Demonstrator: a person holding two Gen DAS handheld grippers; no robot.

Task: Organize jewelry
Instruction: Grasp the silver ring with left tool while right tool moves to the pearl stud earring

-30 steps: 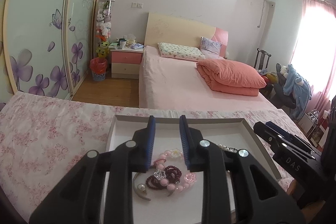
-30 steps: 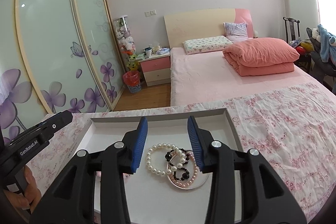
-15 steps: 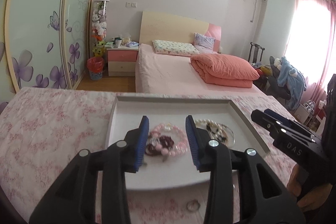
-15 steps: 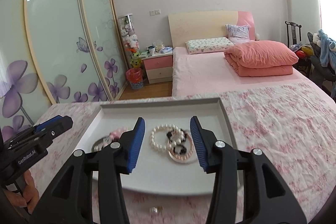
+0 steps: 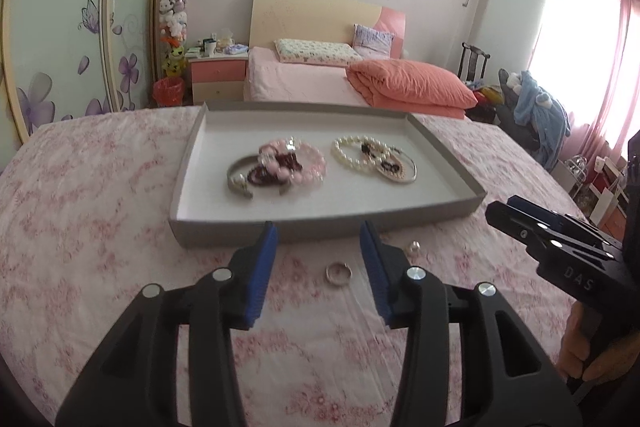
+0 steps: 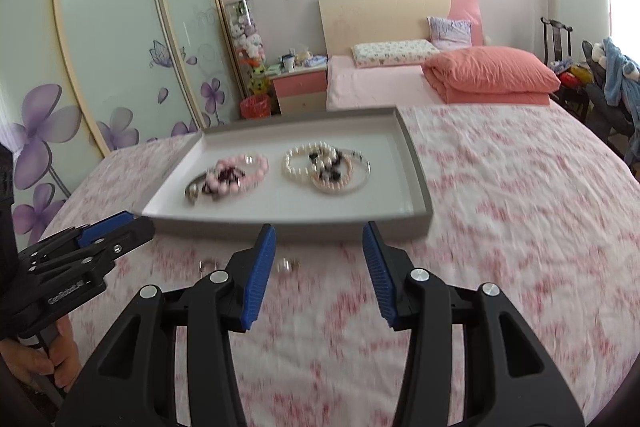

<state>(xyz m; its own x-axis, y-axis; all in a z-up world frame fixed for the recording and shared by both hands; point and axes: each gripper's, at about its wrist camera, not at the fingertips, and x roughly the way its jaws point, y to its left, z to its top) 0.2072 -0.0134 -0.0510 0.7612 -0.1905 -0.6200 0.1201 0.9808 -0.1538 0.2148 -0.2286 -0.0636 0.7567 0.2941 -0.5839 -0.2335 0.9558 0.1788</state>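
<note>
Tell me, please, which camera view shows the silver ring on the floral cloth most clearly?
The left wrist view: the silver ring lies sharp between the open left gripper fingers. The right wrist view shows it only as a motion-blurred glint.

A floral pink cloth (image 5: 100,187) covers the surface. Beyond its far edge stands a bed (image 5: 304,83) bearing a folded orange quilt (image 5: 412,87) and pillows (image 5: 316,50). Left of the bed sit a pink nightstand (image 5: 218,75) and a red bin (image 5: 168,91), beside a wardrobe (image 6: 120,47) with purple flowers.
</note>
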